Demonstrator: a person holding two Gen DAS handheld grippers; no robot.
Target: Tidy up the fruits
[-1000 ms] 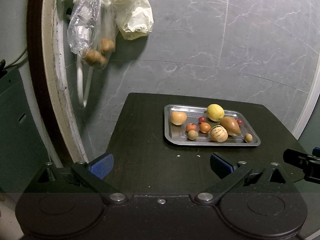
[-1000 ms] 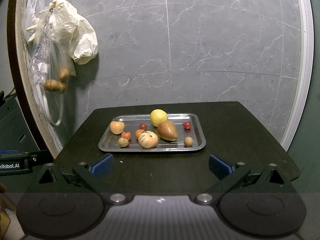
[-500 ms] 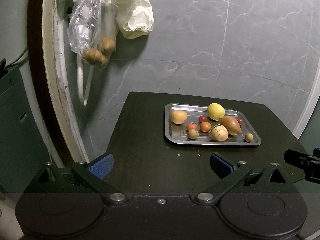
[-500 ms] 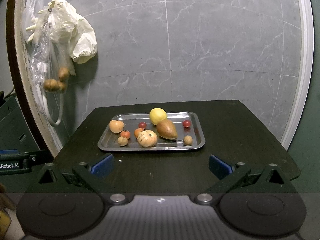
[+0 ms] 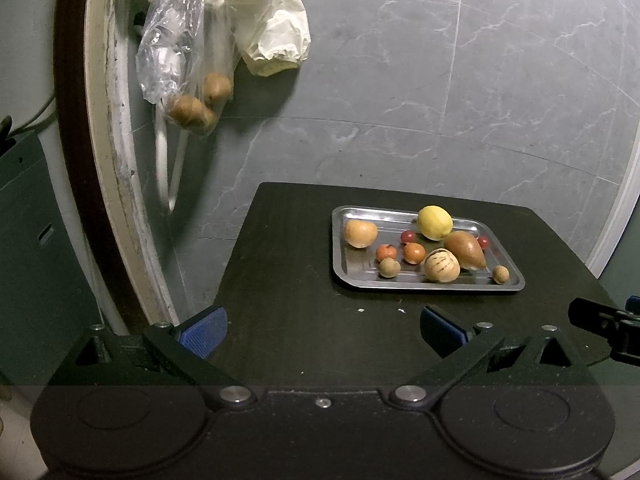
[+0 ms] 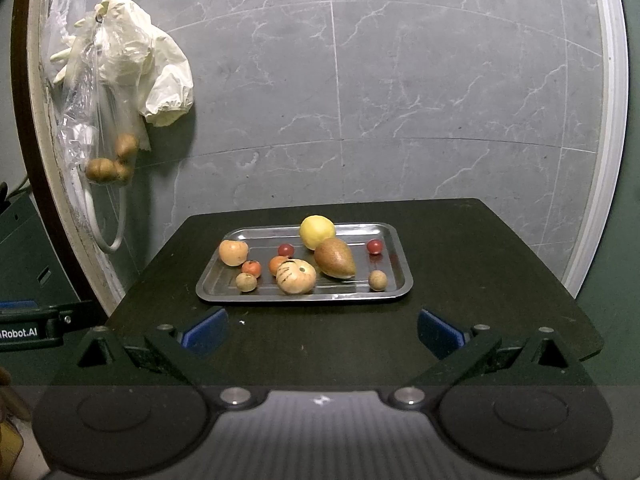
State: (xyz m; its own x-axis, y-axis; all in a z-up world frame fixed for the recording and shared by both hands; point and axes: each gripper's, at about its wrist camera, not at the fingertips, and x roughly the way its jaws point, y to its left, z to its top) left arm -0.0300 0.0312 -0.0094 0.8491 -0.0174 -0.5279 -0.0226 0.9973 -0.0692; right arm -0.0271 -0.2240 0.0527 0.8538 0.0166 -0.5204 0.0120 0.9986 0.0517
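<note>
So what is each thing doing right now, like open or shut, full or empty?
Left gripper: open, empty.
Right gripper: open, empty.
Metal tray: flat on the table, holding fruit.
Yellow lemon: in the tray.
Plastic bag: hanging, holding brown fruit.

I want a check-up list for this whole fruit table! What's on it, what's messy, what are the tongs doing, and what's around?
Surface: dark table, two small pale crumbs in front of the tray.
Job's things: metal tray holding a yellow lemon, brown pear, striped melon, peach, two small orange fruits, two red cherries, two small tan round fruits.
Clutter: nothing seen beyond the crumbs.
Grippers: left tongs open, empty, short of the tray; right tongs open, empty, facing the tray.
Cables: a white hose loop hangs on the wall.
Surroundings: grey marble wall; hanging plastic bag with brown fruits; pale gloves.
</note>
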